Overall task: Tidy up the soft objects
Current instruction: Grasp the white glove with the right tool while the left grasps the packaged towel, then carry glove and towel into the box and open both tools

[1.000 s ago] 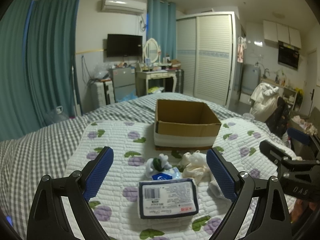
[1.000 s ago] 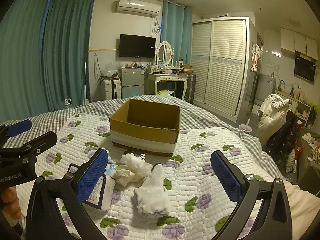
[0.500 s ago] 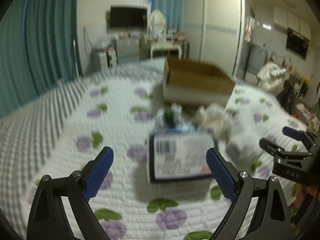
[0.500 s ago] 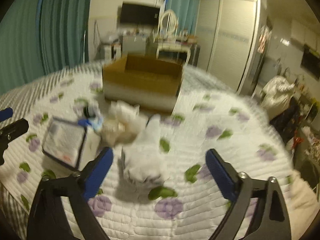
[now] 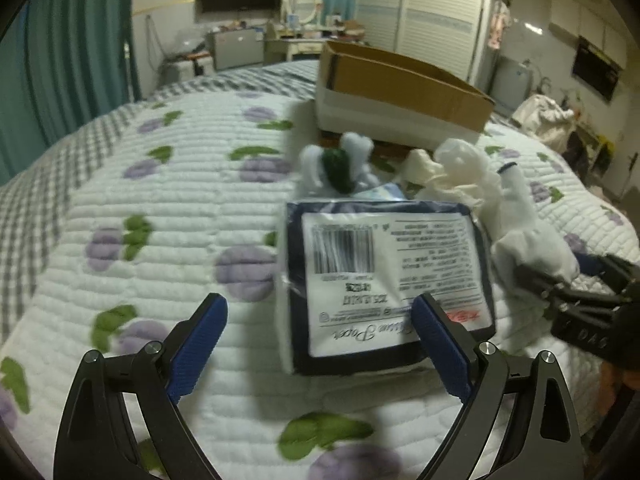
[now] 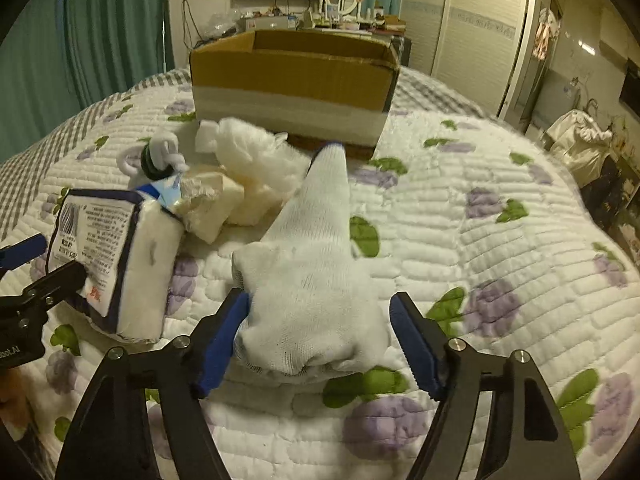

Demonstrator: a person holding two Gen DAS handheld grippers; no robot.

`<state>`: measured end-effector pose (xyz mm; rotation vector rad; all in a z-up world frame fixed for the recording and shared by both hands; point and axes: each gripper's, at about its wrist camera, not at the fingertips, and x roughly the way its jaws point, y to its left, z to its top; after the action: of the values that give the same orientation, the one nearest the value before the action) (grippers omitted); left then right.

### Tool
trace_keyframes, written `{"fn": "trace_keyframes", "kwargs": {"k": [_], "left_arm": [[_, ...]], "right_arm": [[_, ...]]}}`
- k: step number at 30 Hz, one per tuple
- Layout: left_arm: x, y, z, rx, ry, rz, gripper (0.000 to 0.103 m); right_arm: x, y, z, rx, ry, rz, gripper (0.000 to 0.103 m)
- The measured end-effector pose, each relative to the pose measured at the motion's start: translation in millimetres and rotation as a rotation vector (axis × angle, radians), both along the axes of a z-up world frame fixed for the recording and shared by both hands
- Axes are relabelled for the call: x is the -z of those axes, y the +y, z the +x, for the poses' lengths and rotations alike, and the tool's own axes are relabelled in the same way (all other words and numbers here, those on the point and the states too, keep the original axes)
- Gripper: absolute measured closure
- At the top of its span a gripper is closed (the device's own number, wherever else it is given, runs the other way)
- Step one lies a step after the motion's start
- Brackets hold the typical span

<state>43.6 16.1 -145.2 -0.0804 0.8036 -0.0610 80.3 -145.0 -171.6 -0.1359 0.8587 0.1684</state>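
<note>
A soft tissue pack (image 5: 384, 280) with a dark blue border lies on the quilt; it also shows in the right wrist view (image 6: 108, 256). My left gripper (image 5: 320, 344) is open, its right finger beside the pack's near corner. A white sock (image 6: 312, 264) lies lengthwise; my right gripper (image 6: 320, 340) is open with its jaws on either side of the sock's near end. The sock also shows in the left wrist view (image 5: 524, 228). Cream cloths (image 6: 248, 160) and a small white and green plush (image 5: 336, 164) lie behind. An open cardboard box (image 6: 296, 80) stands beyond them.
The bed's quilt (image 5: 160, 208) has purple and green prints, with a grey checked sheet (image 5: 24, 216) at its left. Teal curtains (image 5: 68, 40) hang left. A wardrobe, a dresser and clutter stand far behind the bed.
Both grippers have moved forward and down toward the quilt. The tissue pack and the sock now lie much closer, with the sock between the right jaws.
</note>
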Motion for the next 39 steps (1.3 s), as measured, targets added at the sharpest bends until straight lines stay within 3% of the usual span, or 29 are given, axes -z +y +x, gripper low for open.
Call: {"fn": "trace_keyframes", "kwargs": {"k": [4, 7, 10, 12, 18, 22, 30, 39], "left_arm": [[9, -3, 9, 0.058, 0.025, -0.109, 0.008], [13, -4, 9, 0.072, 0.047, -0.188, 0.013], [5, -8, 0, 0.080, 0.026, -0.173, 0.027], [-3, -10, -9, 0.082, 0.010, -0.165, 0.043], [-36, -14, -33, 0.062, -0.072, -0.100, 0.059], [-62, -15, -46, 0.048, -0.131, -0.087, 0.062], [-116, -24, -36, 0.060, -0.222, -0.045, 0.063], [-180, -41, 43, 0.091, -0.327, 0.034, 0.062]], "right_arm": [[5, 5, 1, 0.008, -0.001, -0.026, 0.034], [4, 6, -1, 0.006, -0.016, -0.037, 0.042], [-1, -1, -5, 0.010, -0.033, 0.000, 0.051], [-5, -4, -9, 0.008, -0.037, 0.027, 0.054], [-26, -6, -29, -0.029, -0.088, 0.041, 0.055], [-48, -12, -45, -0.040, -0.139, 0.056, 0.055], [-105, -19, -55, -0.084, -0.250, 0.107, 0.055], [-195, -16, 12, -0.165, -0.384, 0.064, 0.055]]}}
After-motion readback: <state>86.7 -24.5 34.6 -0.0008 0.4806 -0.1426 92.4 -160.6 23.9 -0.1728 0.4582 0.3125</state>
